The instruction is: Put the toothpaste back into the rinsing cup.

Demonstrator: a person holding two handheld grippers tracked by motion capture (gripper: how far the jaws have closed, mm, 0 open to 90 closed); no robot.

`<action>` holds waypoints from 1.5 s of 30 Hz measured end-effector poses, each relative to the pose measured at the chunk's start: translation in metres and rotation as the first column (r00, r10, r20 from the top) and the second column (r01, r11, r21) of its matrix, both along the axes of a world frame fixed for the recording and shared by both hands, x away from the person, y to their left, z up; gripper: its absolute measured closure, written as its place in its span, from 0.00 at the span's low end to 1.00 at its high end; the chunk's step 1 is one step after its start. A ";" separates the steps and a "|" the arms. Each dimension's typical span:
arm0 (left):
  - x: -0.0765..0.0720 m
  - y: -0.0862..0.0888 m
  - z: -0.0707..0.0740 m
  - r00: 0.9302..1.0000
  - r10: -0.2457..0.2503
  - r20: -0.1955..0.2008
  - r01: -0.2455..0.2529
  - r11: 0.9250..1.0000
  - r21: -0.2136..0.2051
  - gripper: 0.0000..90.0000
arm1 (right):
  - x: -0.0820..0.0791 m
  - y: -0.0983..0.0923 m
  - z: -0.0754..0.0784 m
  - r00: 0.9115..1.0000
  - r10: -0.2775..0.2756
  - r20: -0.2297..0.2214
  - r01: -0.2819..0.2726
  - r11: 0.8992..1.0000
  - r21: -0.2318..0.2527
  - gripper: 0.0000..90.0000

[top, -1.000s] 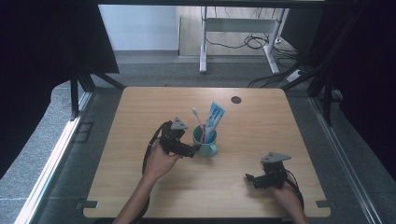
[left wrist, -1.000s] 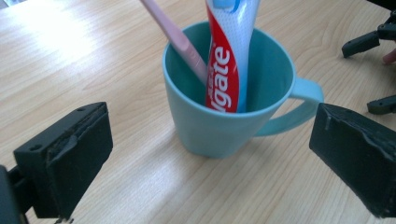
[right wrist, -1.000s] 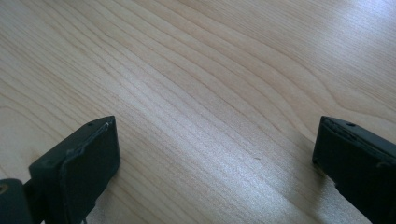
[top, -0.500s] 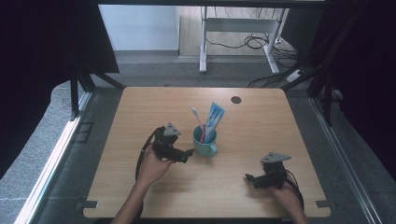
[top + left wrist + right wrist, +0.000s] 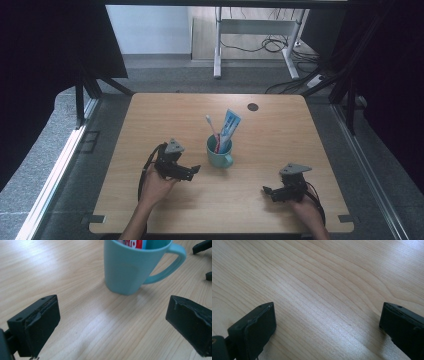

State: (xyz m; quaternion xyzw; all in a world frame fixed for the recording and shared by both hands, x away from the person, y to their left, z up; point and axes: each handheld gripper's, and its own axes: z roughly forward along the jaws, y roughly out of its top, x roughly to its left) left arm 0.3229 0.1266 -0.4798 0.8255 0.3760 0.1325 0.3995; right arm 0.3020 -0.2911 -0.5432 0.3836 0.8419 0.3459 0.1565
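- High view: the mug [image 5: 218, 153], a pale turquoise one, stands upright near the middle of the table [image 5: 150, 110], its handle turned toward the person's right and a little toward the near edge.
- Standing in the mug are a toothbrush [image 5: 212, 127] with a white head and a reddish handle, and a blue-and-white toothpaste tube [image 5: 229, 127], both leaning and sticking out above the rim.
- Left gripper view: the mug [image 5: 127, 267] is straight ahead, apart from the jaws, nothing between them but bare wood; a scrap of the tube's red and white print [image 5: 132, 243] peeps over the rim.
- The left gripper [image 5: 192, 171] lies low just beside the mug on its left, jaws spread wide and holding nothing, and not touching it.
- The right gripper [image 5: 267, 191] rests well apart from the mug, near the table's front right; its jaws are spread too and hold nothing, with plain tabletop [image 5: 324, 290] in front.
- Step in hand, as I judge it: the items already stand in the mug and the left gripper is clear of it, so either the placing is done or a grasp on the mug is about to start.
- A grasp would call for moving the left gripper forward until the spread jaws straddle the mug's wall, keeping clear of the handle and the leaning tube.
- Writing: the tube carries print, but no word or brand can be read; the mug is plain.
- A small dark round spot [image 5: 252, 107] sits farther back on the table.
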 end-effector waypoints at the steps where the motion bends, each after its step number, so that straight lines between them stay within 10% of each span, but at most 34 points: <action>1: -0.001 0.002 -0.001 1.000 0.005 -0.001 -0.005 1.000 -0.003 0.00 | 0.000 0.000 0.000 1.000 0.000 0.001 0.000 1.000 -0.001 0.00; 45: -0.050 0.046 -0.057 0.994 0.096 -0.049 -0.090 0.990 0.108 0.00 | 0.000 0.000 0.000 1.000 -0.001 0.002 0.001 1.000 0.000 0.00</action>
